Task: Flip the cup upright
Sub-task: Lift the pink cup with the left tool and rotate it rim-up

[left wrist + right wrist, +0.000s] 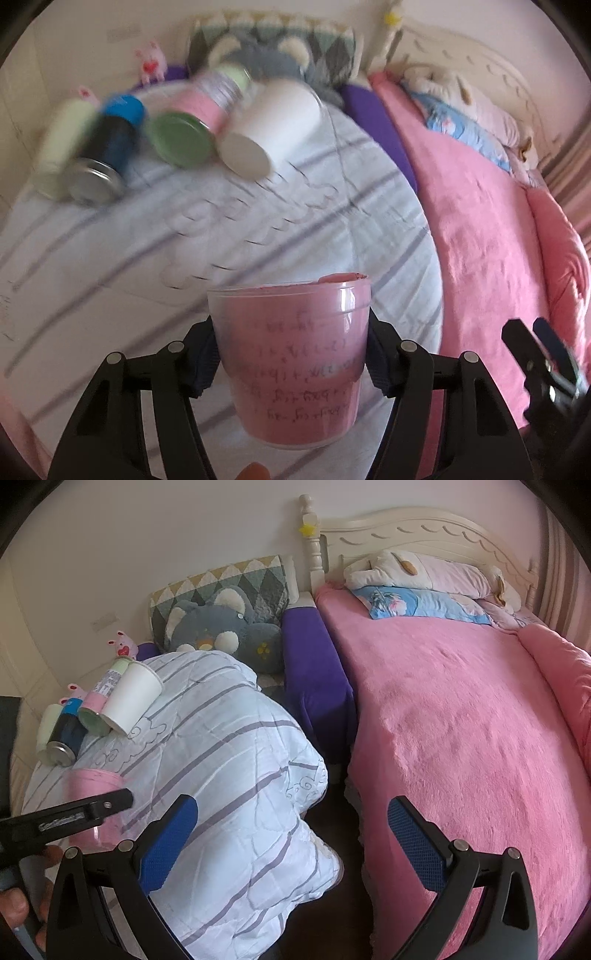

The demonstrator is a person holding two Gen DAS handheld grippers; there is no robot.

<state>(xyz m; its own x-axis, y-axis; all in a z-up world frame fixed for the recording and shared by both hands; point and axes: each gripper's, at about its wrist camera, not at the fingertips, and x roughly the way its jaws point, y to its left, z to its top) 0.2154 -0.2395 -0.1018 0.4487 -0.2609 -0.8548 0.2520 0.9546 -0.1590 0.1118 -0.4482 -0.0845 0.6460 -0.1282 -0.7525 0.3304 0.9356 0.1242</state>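
A pink cup point(295, 354) with dark writing, inside a clear outer shell, is held between the fingers of my left gripper point(291, 362). It is above the white striped quilt point(258, 229), rim at the top, roughly upright. In the right wrist view the cup point(92, 786) shows blurred at the left behind the left gripper's arm. My right gripper point(291, 842) is open and empty, over the gap between the quilt point(229, 757) and the pink bed; it also shows at the right edge of the left wrist view point(535, 350).
Several containers lie on the quilt at the back left: a white paper cup point(269, 125), a green-lidded pink jar point(184, 133), a blue can point(107, 155) and a pale bottle point(62, 144). A grey plush toy point(221, 631) leans on a pillow. A pink blanket point(461, 738) covers the right bed.
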